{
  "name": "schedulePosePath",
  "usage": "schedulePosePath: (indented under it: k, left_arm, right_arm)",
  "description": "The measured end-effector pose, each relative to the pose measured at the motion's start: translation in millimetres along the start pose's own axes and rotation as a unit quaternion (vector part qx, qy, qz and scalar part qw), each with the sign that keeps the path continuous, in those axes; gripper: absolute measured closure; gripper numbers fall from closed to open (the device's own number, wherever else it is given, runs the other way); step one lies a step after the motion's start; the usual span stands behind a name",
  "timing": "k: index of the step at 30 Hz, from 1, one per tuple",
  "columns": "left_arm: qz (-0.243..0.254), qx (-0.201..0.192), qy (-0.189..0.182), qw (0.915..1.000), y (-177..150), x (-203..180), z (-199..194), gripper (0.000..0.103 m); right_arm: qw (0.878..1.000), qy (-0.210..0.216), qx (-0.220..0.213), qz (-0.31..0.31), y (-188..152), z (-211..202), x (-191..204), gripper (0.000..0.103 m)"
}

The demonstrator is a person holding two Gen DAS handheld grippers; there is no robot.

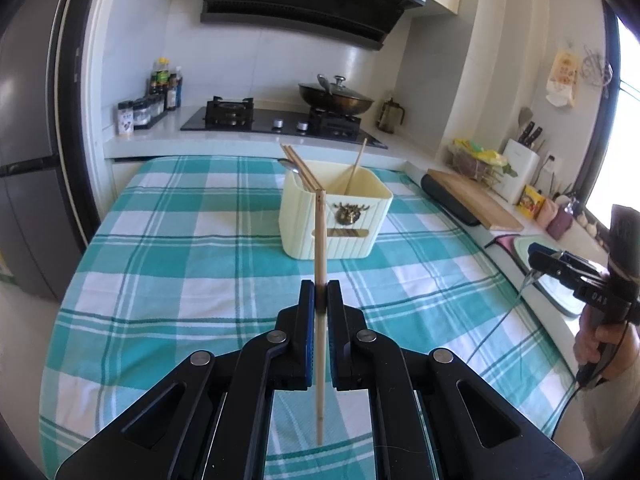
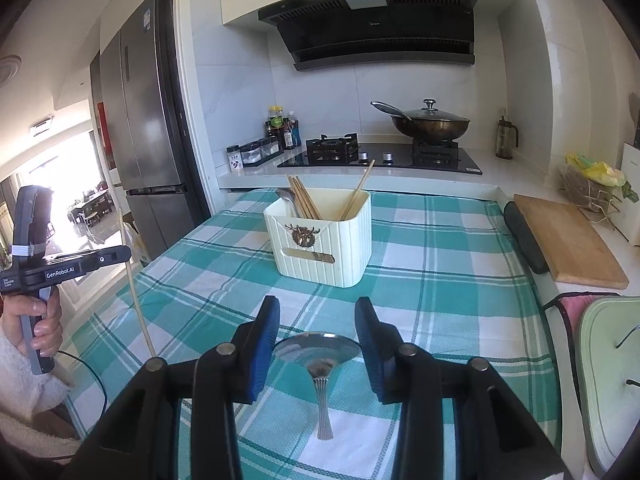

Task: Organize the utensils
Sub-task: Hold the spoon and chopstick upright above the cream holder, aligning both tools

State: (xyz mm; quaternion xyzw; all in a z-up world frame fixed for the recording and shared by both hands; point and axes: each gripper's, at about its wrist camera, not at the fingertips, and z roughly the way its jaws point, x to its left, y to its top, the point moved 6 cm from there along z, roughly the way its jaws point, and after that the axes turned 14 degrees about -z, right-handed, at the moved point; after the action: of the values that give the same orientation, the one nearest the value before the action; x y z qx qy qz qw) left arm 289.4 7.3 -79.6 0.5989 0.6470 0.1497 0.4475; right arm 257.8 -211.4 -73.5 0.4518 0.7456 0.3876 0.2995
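A bamboo chopstick [image 1: 320,280] was clamped upright in the closed left gripper [image 1: 321,292]. A steel spoon [image 2: 318,354] was held across its bowl by the right gripper [image 2: 316,320], handle hanging down. The cream utensil holder [image 2: 320,240] stood ahead of both grippers, the right appearing nearer.

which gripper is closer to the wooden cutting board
Right. The right gripper, shut on a spoon, is over the cloth on the cutting board's side; the left gripper, holding a chopstick, is farther away.
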Motion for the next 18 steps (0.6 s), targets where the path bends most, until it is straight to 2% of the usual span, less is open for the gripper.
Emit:
schedulePosePath:
  k: [10, 16, 17, 18]
  left_arm:
    - [0.005, 0.009, -0.013, 0.9999, 9, -6, 3, 0.099]
    - [0.007, -0.005, -0.034, 0.9994, 48, -18, -2, 0.099]
    - [0.008, -0.010, -0.040, 0.9991, 59, -22, -3, 0.099]
    - [0.008, -0.016, -0.045, 0.9988, 71, -25, -4, 0.099]
  right_arm:
    - [1.000, 0.005, -0.010, -0.001, 20, -2, -3, 0.064]
    - [1.000, 0.011, -0.015, -0.012, 49, 8, -10, 0.068]
    - [1.000, 0.013, -0.016, -0.013, 55, 11, -12, 0.077]
    - [1.000, 0.016, -0.019, -0.014, 63, 14, -15, 0.094]
